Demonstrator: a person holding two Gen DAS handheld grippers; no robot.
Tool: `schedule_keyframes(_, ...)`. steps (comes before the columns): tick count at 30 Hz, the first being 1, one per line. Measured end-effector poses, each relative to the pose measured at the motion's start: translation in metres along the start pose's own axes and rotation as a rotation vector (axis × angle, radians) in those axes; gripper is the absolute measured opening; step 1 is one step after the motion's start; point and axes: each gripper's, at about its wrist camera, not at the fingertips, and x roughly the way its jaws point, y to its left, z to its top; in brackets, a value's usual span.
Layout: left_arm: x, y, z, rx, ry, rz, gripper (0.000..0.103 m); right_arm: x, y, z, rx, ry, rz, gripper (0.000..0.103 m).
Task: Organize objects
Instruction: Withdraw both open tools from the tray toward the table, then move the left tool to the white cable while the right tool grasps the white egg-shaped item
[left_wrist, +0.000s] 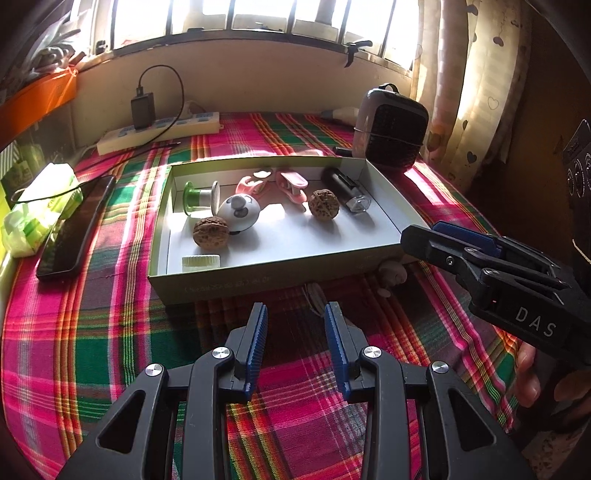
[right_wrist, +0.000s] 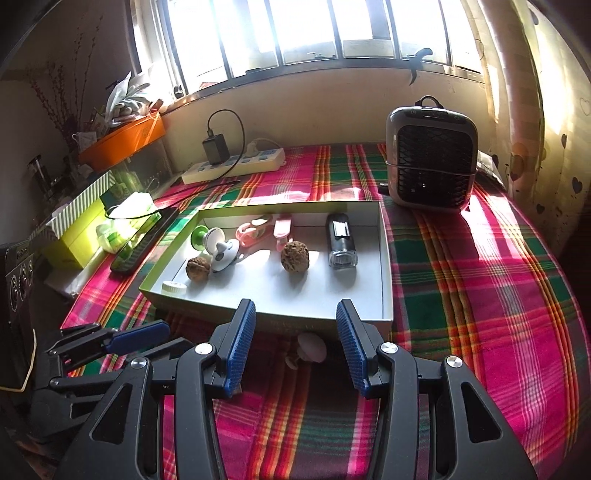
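1. My left hand-held gripper (left_wrist: 296, 321) hangs released over the plaid cloth (left_wrist: 110, 332), nothing between its blue pads.
2. My right hand-held gripper (right_wrist: 295, 321) is likewise released and empty, aimed at the near wall of the box (right_wrist: 386, 258).
3. A small pale object (right_wrist: 312, 347) lies on the cloth just outside that near wall; I cannot tell what it is.
4. Inside the box: two walnuts (right_wrist: 294, 256), a black flashlight (right_wrist: 341, 242), pink clips (right_wrist: 255, 229), a white cap (right_wrist: 173, 287).
5. A small heater (right_wrist: 430, 155) stands beyond the box; a phone (left_wrist: 75, 225) lies left of it.
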Motion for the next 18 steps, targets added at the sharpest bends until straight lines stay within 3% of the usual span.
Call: schedule_keyframes(18,0.016,-0.025,-0.003,0.021,0.044,-0.035,0.033,-0.008,-0.03,-0.017,0.06,-0.003,-0.081,0.048)
